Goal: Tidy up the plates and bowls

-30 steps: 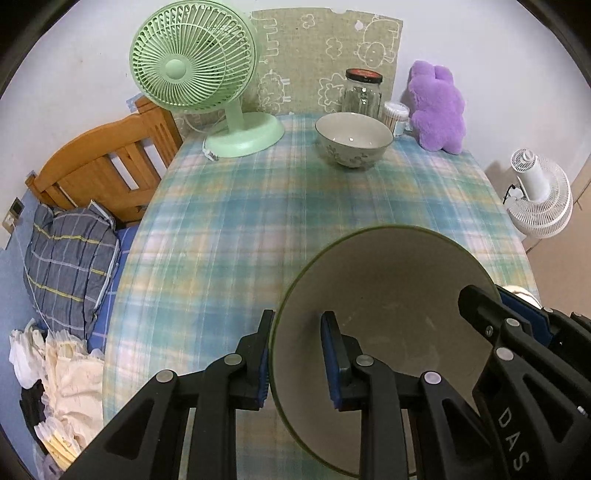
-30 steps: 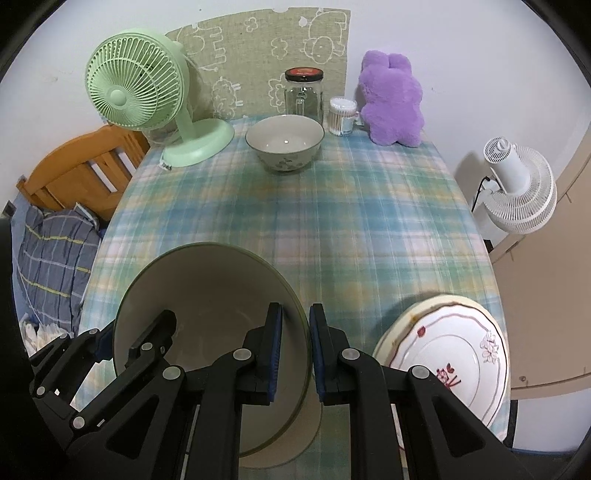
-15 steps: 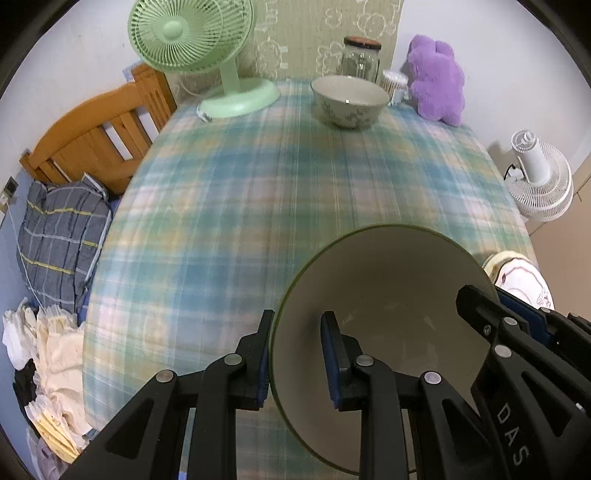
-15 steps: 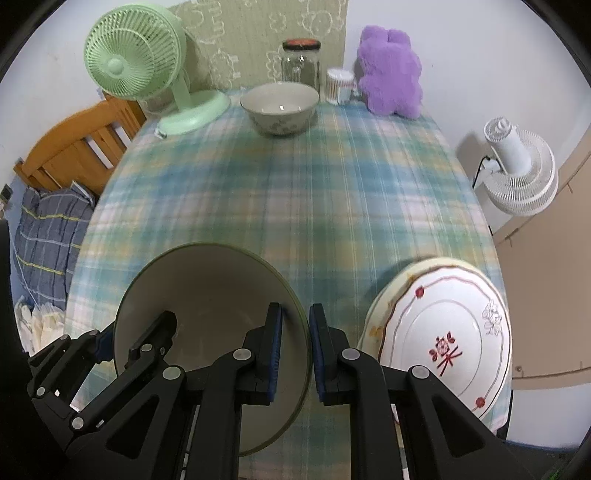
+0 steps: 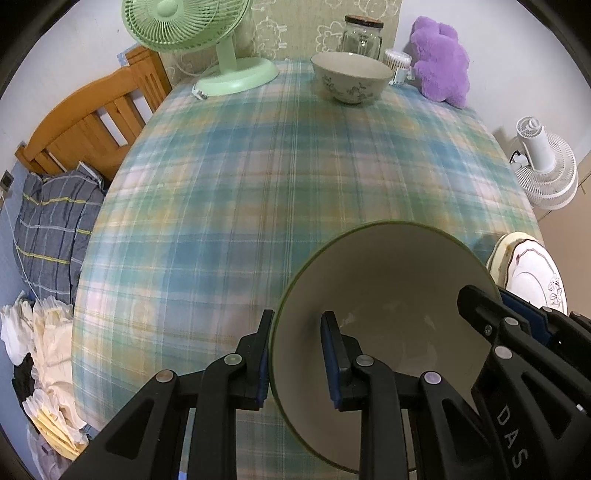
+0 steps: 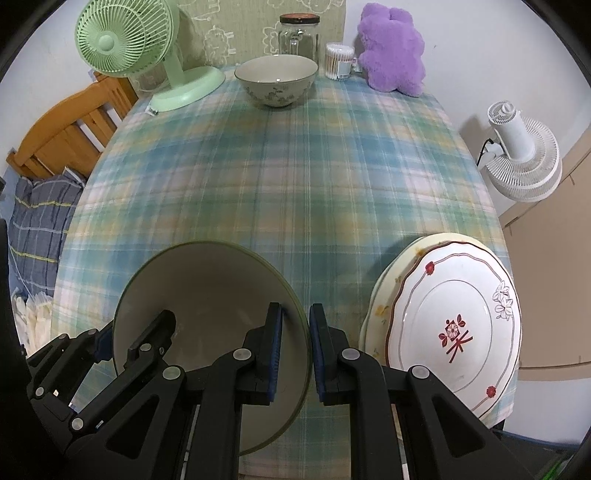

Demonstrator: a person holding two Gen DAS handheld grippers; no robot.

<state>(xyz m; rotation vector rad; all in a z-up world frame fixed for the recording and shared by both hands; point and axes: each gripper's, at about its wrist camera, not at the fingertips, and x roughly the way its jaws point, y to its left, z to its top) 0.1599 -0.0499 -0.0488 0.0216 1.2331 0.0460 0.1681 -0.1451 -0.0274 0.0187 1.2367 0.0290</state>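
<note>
A large cream bowl with a green rim [image 5: 388, 295] [image 6: 210, 295] is held in the air over the near part of the table by both grippers. My left gripper [image 5: 295, 354] is shut on its left rim. My right gripper [image 6: 295, 350] is shut on its right rim. A smaller floral bowl [image 5: 351, 75] [image 6: 277, 79] stands at the far middle of the table. A stack of plates [image 6: 447, 325] [image 5: 532, 273], a red-flowered one on top, lies at the near right edge.
The table has a plaid cloth [image 6: 295, 177]. At its far end stand a green fan [image 5: 207, 40], a glass jar [image 6: 298, 33], a cotton swab box [image 6: 338, 61] and a purple plush toy [image 6: 395, 51]. A wooden bed frame [image 5: 92, 118] is left, a white fan [image 6: 521, 151] right.
Both grippers with the big bowl have risen and moved back; the table looks further below and the plate stack shows more fully. The grip has not changed.
</note>
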